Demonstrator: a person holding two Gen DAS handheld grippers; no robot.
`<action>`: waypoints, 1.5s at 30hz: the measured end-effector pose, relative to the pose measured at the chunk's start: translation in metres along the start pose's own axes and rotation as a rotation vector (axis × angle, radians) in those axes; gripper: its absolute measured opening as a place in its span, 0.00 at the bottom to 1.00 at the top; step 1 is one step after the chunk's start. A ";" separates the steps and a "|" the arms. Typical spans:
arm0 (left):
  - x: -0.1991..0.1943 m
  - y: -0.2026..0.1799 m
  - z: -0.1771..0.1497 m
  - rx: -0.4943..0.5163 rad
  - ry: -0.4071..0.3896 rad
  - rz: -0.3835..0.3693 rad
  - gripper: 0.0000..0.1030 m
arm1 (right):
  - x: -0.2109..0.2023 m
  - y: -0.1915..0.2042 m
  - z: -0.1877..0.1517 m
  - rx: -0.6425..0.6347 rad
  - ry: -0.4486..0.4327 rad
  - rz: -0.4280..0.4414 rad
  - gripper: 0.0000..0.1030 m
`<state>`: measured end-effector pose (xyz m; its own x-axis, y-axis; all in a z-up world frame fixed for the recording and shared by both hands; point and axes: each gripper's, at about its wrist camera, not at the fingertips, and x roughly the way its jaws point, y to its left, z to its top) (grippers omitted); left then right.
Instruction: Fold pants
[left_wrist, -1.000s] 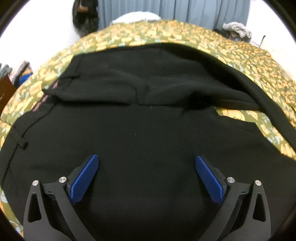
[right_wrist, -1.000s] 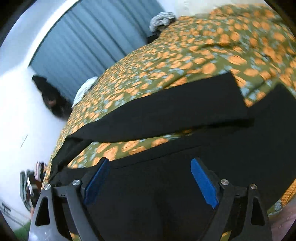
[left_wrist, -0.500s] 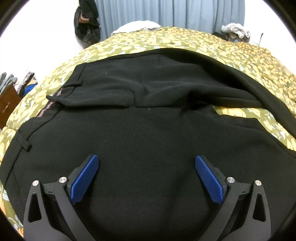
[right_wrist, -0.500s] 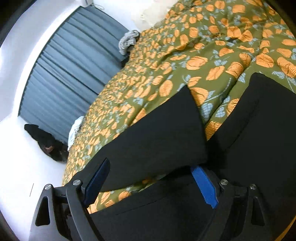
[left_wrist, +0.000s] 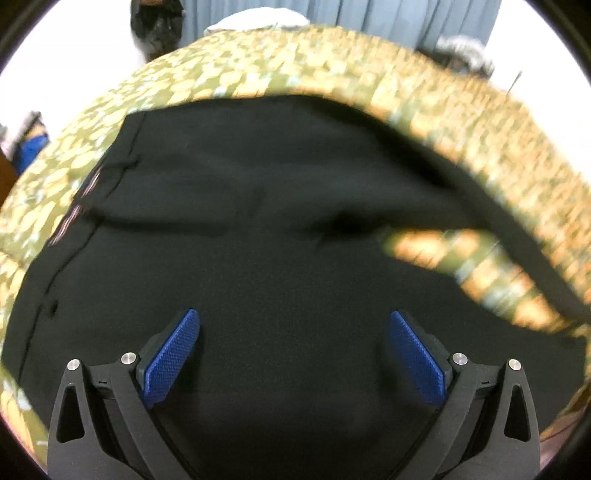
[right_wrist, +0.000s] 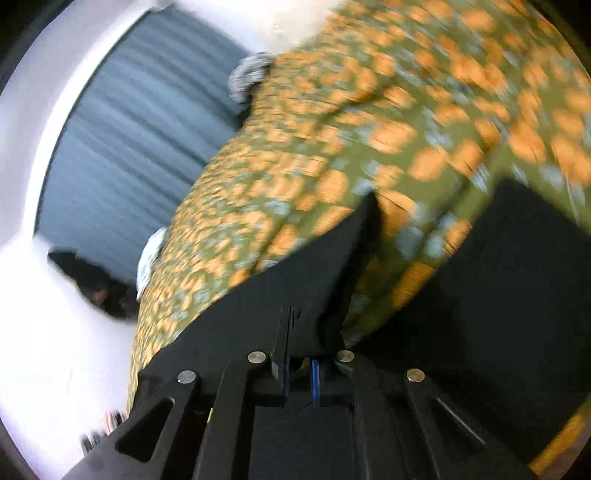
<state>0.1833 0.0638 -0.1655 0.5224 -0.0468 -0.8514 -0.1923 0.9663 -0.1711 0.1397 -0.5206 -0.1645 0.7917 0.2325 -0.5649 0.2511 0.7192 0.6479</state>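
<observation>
Black pants (left_wrist: 258, 229) lie spread on a bed with a green and orange patterned cover (left_wrist: 295, 62), waistband to the left. My left gripper (left_wrist: 293, 354) hovers open over the seat of the pants, with nothing between its blue pads (left_wrist: 171, 360). In the right wrist view, my right gripper (right_wrist: 299, 373) has its jaws closed together on the hem end of one black pant leg (right_wrist: 314, 280), which bunches up above the fingers. The other leg (right_wrist: 498, 295) lies flat to the right. Both views are blurred by motion.
A grey-blue curtain (right_wrist: 129, 129) hangs behind the bed. A dark bag (right_wrist: 96, 288) hangs on the white wall, and a grey cloth bundle (right_wrist: 249, 74) sits at the bed's far corner. A white pillow (left_wrist: 255, 18) lies at the far edge.
The right gripper's jaws went from wide open to closed on the pant leg's end, after sliding along the leg. The left gripper stayed open and lifted a little.
</observation>
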 end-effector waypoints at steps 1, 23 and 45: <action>-0.004 -0.001 0.018 -0.033 -0.011 -0.041 0.99 | -0.006 0.009 0.003 -0.035 -0.001 0.012 0.07; 0.109 0.000 0.159 -0.426 0.235 -0.367 0.06 | -0.150 0.095 0.007 -0.395 0.002 0.287 0.07; -0.045 0.030 -0.060 -0.257 0.160 -0.280 0.07 | -0.054 -0.053 0.017 -0.158 0.227 -0.231 0.07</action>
<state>0.1041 0.0793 -0.1622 0.4523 -0.3570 -0.8173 -0.2730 0.8170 -0.5080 0.0932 -0.5826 -0.1594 0.5758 0.1784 -0.7979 0.3061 0.8579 0.4127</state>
